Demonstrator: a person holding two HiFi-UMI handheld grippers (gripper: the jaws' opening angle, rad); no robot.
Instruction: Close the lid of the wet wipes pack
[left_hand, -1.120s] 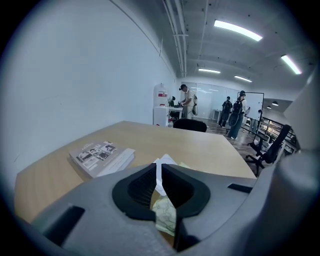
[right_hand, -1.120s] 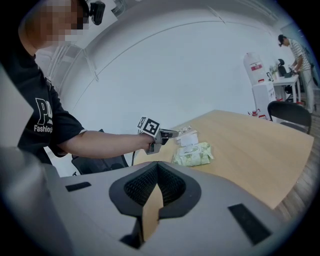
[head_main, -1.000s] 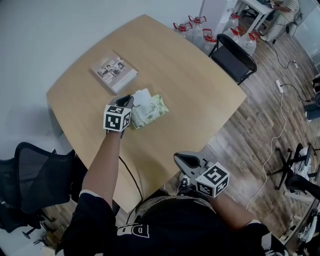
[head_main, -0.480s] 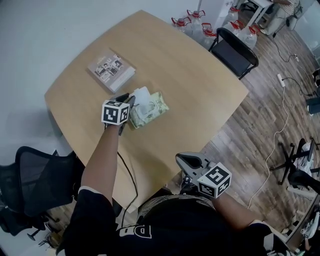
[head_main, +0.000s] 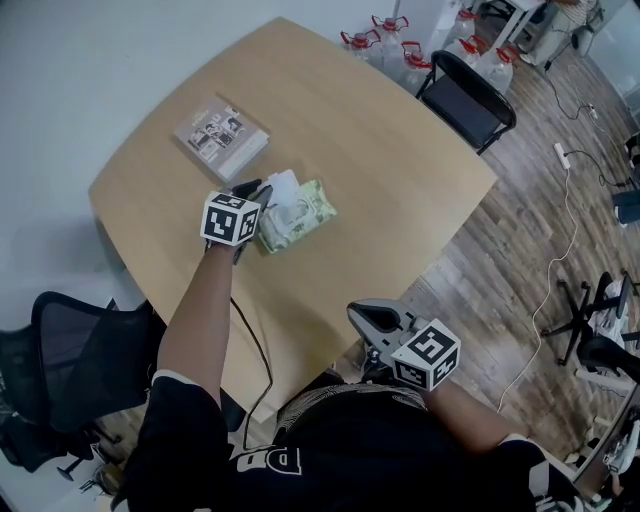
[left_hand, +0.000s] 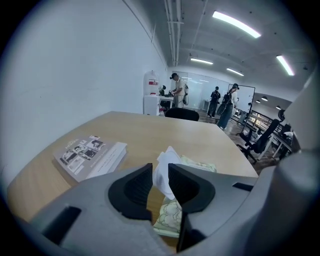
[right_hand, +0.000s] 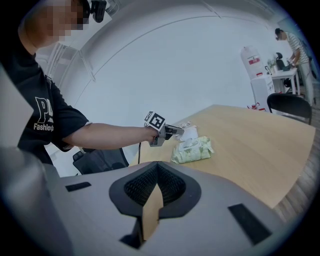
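Left gripper pinches the raised lid of the wet wipes pack

The wet wipes pack (head_main: 300, 215) lies mid-left on the table (head_main: 400, 150), just beyond the left gripper (head_main: 256, 192), whose jaws are nipped onto the upright white lid (left_hand: 164, 167), probably to steer it down over the opening (the hinge side is not clear). The right gripper (right_hand: 156, 170), clenched and empty, hangs back by the person's body, well clear of the pack.
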